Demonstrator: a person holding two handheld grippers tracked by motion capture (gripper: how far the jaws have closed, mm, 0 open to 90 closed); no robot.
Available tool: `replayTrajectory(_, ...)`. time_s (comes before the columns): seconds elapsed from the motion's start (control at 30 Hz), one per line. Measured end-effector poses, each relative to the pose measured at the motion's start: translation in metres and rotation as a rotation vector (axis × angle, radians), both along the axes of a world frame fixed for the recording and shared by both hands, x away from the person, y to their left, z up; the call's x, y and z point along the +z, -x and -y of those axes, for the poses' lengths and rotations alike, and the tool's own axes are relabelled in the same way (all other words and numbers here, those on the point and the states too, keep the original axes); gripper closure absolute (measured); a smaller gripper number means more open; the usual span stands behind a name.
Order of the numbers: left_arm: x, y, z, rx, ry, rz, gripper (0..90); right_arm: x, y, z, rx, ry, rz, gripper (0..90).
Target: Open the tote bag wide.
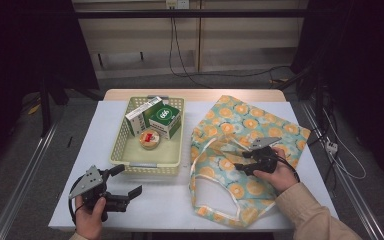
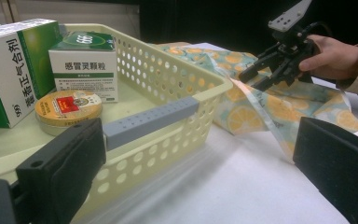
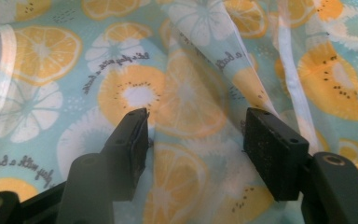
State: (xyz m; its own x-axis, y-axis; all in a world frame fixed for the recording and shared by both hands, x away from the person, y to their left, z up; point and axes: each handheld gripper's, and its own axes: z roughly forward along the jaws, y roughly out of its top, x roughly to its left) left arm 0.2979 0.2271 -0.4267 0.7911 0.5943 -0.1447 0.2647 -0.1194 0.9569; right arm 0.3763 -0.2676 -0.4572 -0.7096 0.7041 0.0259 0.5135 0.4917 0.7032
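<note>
We see thin printed cloth in the bag (image 1: 240, 131), perforated matt plastic in the basket (image 1: 122, 150), glossy cardboard on the boxes (image 1: 164, 120), and a smooth matt white table (image 1: 150, 200).

Bare table (image 1: 165, 200) lies open between the left tongs (image 1: 129, 181) and the right tongs (image 1: 240, 159). The basket (image 1: 145, 167) blocks just ahead of the left tongs; the fruit-print bag (image 1: 240, 125) spreads beneath the right tongs.

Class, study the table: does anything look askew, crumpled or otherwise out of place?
The fruit-print cloth bag lies rumpled and skewed right of the basket, its fabric folded into ridges. In the basket, the green-and-white box leans across another box.
</note>
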Motion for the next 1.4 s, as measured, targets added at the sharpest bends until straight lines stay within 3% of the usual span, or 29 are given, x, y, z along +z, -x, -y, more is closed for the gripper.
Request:
replayTrajectory(0.23, 0.000, 0.000, 0.001, -0.002, -0.001, 0.000, 2.1, -0.001, -0.001, 0.001, 0.009, -0.003, 0.010, 43.4)
replayTrajectory(0.33, 0.000, 0.000, 0.001, -0.002, -0.001, 0.001, 2.1, 0.000, 0.003, -0.004, 0.038, 0.011, -0.003, 37.9)
replayTrajectory(0.43, -0.001, -0.001, 0.001, -0.001, -0.001, -0.002, 2.1, 0.001, 0.005, -0.007, 0.054, 0.016, 0.001, 47.3)
replayTrajectory(0.63, 0.000, 0.000, 0.001, -0.003, -0.001, 0.001, 2.1, 0.000, -0.001, 0.001, 0.021, -0.005, 0.017, 75.0)
replayTrajectory(0.73, 0.000, 0.000, 0.001, -0.003, -0.005, 0.000, 2.1, 0.001, -0.003, 0.000, 0.021, 0.020, 0.019, 86.7)
replayTrajectory(0.83, 0.000, 0.000, 0.002, -0.005, -0.002, 0.001, 2.1, 0.003, -0.006, -0.002, 0.027, 0.046, 0.015, 89.8)
replayTrajectory(1.0, 0.000, 0.000, 0.001, -0.003, -0.005, 0.001, 2.1, 0.006, -0.006, -0.003, 0.019, 0.049, -0.003, 90.0)
replayTrajectory(1.13, 0.000, 0.000, 0.001, -0.002, -0.003, 0.000, 2.1, 0.016, -0.001, -0.004, 0.042, -0.043, -0.034, 90.0)
replayTrajectory(1.33, 0.001, 0.000, 0.003, -0.008, -0.004, 0.002, 2.1, 0.039, 0.010, -0.014, 0.122, -0.103, -0.036, 90.0)
replayTrajectory(1.4, 0.001, 0.000, 0.003, -0.009, -0.006, 0.004, 2.1, 0.044, 0.008, -0.013, 0.109, -0.107, -0.012, 90.0)
